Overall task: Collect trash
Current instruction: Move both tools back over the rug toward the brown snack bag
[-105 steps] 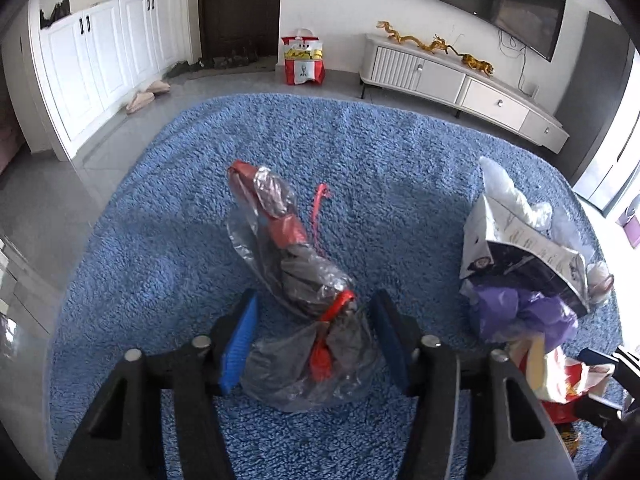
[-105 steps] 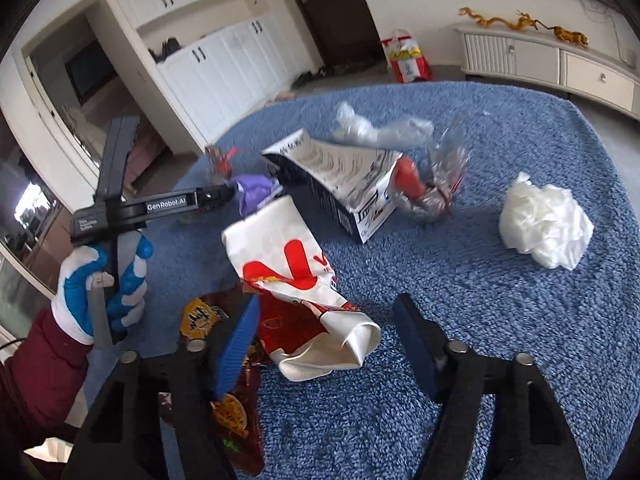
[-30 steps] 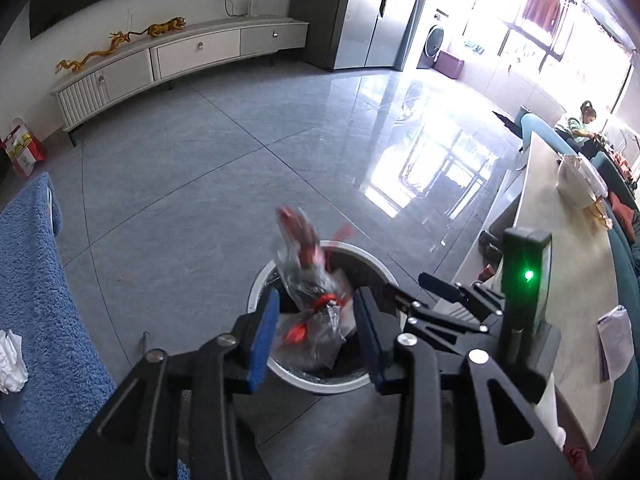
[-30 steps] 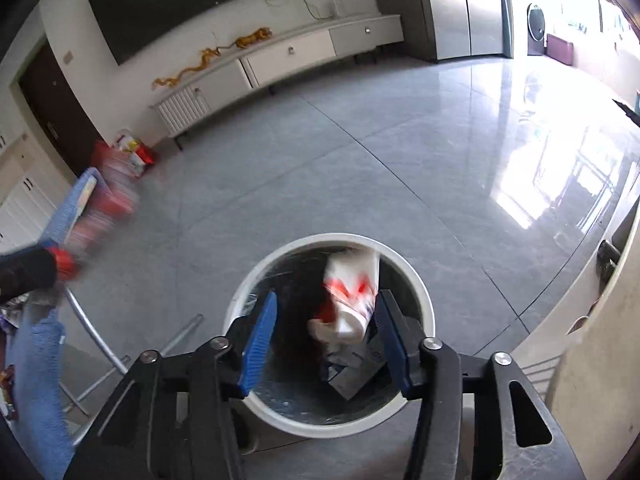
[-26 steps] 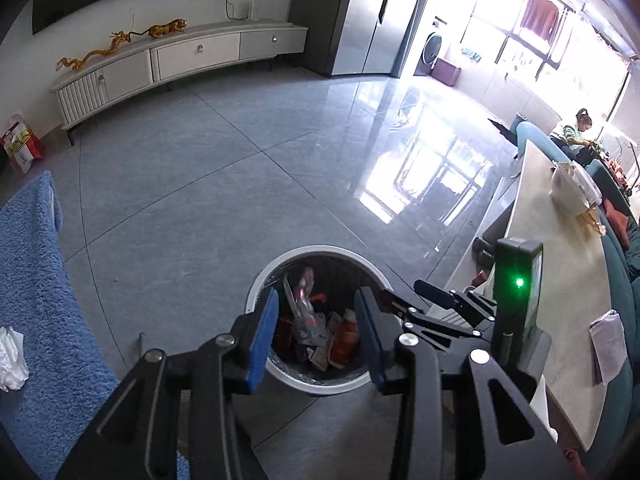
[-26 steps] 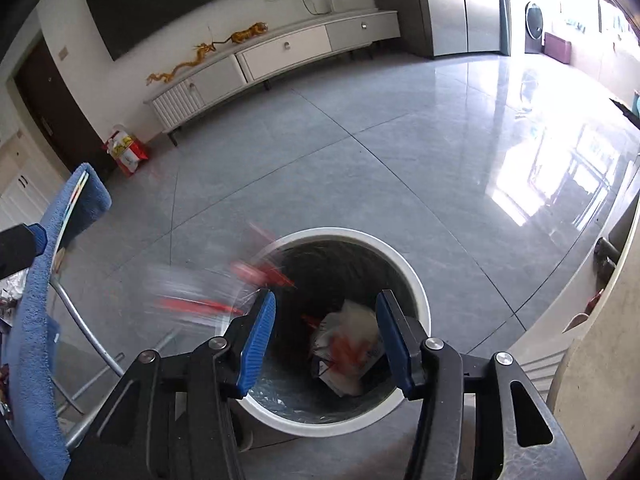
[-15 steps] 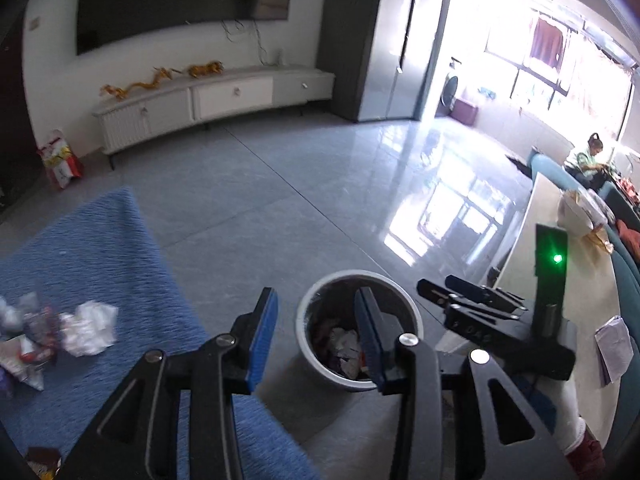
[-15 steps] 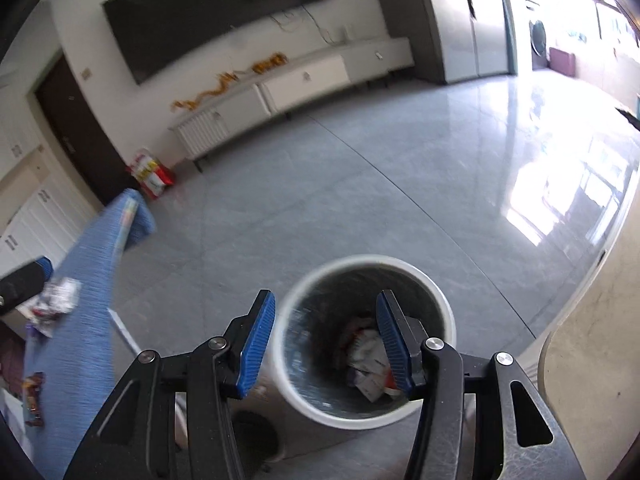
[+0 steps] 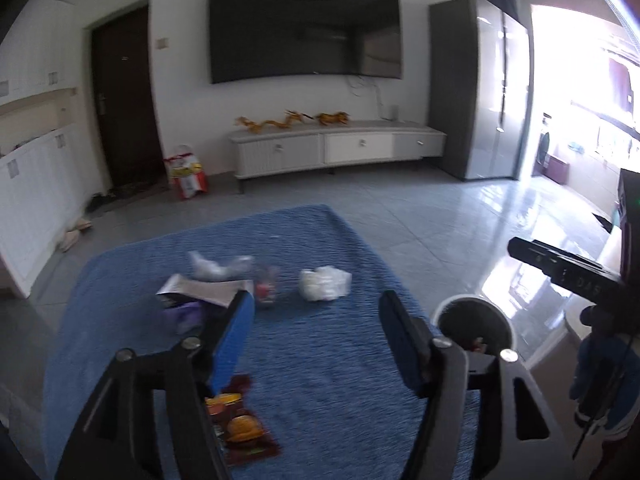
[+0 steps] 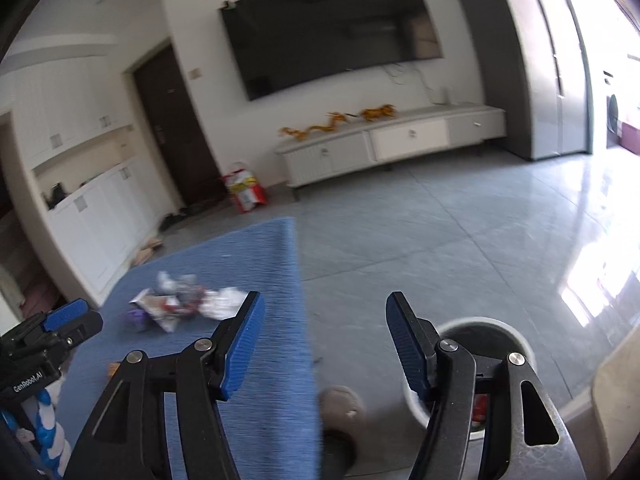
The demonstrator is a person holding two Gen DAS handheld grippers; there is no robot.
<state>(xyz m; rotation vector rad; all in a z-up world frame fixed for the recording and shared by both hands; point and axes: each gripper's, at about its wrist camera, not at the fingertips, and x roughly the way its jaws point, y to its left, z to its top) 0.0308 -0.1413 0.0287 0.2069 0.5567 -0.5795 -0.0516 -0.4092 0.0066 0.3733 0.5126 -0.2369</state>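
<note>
My left gripper point(image 9: 316, 304) hangs above the blue-covered table point(image 9: 340, 380), its jaws opening with nothing between them. Ahead of it lie a crumpled white paper point(image 9: 325, 283), a clear wrapper with red inside point(image 9: 266, 286), a white printed box point(image 9: 204, 289), a purple bag point(image 9: 186, 316) and a dark red snack wrapper point(image 9: 242, 430). The round white bin point(image 9: 474, 308) stands on the floor to the right, with trash inside. My right gripper point(image 10: 325, 304) is also opening and empty, between the table edge point(image 10: 296, 280) and the bin point(image 10: 480, 326).
A grey slipper point(image 10: 340, 400) lies on the floor beside the table, near the bin. The grey tiled floor point(image 10: 440, 240) stretches to a low white TV cabinet point(image 9: 336, 148). A red gift bag point(image 9: 186, 178) stands by the dark door. A beige counter edge point(image 10: 616, 392) is at far right.
The plastic bag and the red-and-white wrapper dropped from the jaws into the bin. Both grippers then swung up and left toward the table, and their jaws widened.
</note>
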